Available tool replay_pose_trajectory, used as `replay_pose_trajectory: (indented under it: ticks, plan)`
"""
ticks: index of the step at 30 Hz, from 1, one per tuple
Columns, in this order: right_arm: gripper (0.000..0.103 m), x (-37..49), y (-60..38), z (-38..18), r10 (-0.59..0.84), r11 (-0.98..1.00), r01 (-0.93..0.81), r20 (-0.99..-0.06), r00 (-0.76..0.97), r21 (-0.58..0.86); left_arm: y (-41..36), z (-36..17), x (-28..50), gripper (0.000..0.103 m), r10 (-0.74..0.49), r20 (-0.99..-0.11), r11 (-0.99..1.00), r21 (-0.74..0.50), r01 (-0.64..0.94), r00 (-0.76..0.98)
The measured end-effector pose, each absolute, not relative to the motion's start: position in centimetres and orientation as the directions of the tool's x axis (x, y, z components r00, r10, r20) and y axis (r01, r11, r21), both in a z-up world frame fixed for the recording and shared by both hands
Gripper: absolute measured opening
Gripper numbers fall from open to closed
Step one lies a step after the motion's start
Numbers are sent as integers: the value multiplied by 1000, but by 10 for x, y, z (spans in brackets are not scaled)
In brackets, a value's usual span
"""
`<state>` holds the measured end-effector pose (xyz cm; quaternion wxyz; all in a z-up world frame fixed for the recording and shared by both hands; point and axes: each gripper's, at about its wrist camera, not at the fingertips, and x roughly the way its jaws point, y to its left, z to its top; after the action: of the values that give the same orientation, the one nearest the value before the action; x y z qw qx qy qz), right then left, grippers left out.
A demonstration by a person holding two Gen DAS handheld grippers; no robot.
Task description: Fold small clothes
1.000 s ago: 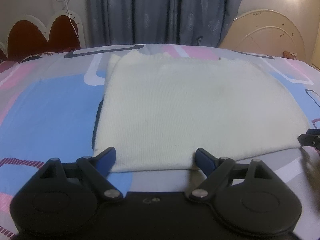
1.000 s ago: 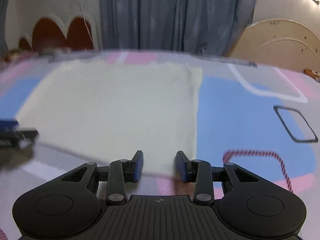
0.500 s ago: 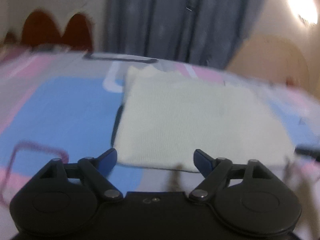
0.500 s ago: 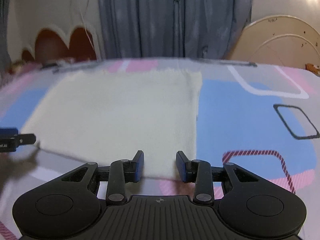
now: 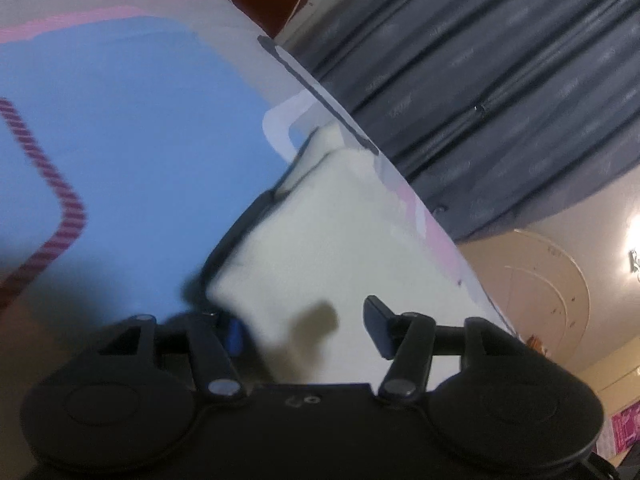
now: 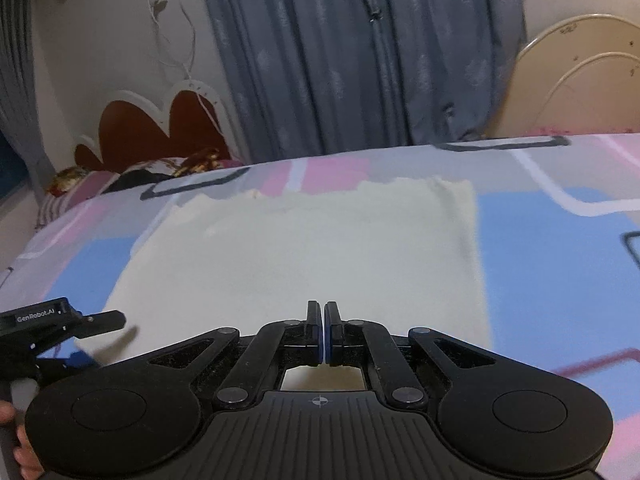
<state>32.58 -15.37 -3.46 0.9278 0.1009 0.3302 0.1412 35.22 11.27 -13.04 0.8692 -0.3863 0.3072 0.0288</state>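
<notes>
Since a second ago the right gripper has been closed over the near edge of the cream cloth, which is spread on the patterned bedsheet. The left gripper has been rolled sideways, jaws wide apart at the cloth's corner. "GenRobot.AI" is readable only in the right view.

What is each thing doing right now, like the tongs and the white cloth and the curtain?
Left tongs: open, tilted, straddling the near left corner of the cloth.
Right tongs: shut at the near edge of the cloth; whether they pinch it cannot be told.
Cream knit cloth: lying flat on the bedsheet, far edge uneven.
Patterned bedsheet: spread out under the cloth.
Grey curtain: drawn closed.
</notes>
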Motion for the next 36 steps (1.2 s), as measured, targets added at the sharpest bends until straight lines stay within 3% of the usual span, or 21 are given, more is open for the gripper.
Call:
replay_pose_trajectory:
  ticks: [1,3,5,7,9,11,13,14,15,17,19,20,28,32,36]
  plan:
    - [2,334,-150,-37,338,936,-202,-585,737,287,111,-131,358,43,-169,-566,709,-638,-300,807]
    - [2,350,-139,-41,365,926,-221,-582,726,305,107,-130,367,19,-131,-588,728,-603,-325,798]
    - [2,363,-131,-45,376,923,-234,-583,720,307,107,-131,373,7,-127,-597,738,-590,-327,792]
    - [2,375,-124,-49,389,918,-247,-577,718,310,111,-126,364,6,-148,-564,717,-627,-304,812]
    - [2,383,-120,-51,401,913,-258,-572,716,317,113,-112,350,6,-166,-476,715,-662,-227,864]
    - [2,390,-115,-59,405,912,-270,-580,707,308,112,-111,348,6,-158,-479,734,-642,-222,863]
    - [2,397,-109,-74,390,921,-267,-621,680,285,115,-123,356,16,-159,-539,740,-620,-261,827]
    - [2,397,-109,-74,391,920,-269,-617,683,285,118,-132,361,27,-159,-582,733,-611,-299,797]
    - [2,397,-110,-73,392,919,-266,-619,680,290,122,-136,360,34,-178,-550,708,-647,-282,816]
    - [2,396,-114,-72,398,916,-255,-613,683,310,125,-136,361,38,-191,-526,684,-677,-272,829]
    - [2,393,-115,-74,402,913,-254,-606,686,318,121,-132,365,26,-171,-543,699,-655,-287,822]
    - [2,393,-119,-74,406,911,-254,-603,687,324,119,-129,367,7,-170,-550,705,-648,-289,817]
    - [2,372,-188,-51,353,890,-107,-521,777,443,37,-51,377,6,-277,-466,888,-458,39,840]
    - [2,350,-237,-38,301,871,-33,-480,824,490,-35,-37,387,6,-361,-488,912,-361,194,795]
    - [2,330,-285,-31,245,858,36,-469,849,513,-101,-57,391,9,-429,-548,900,-321,293,718]
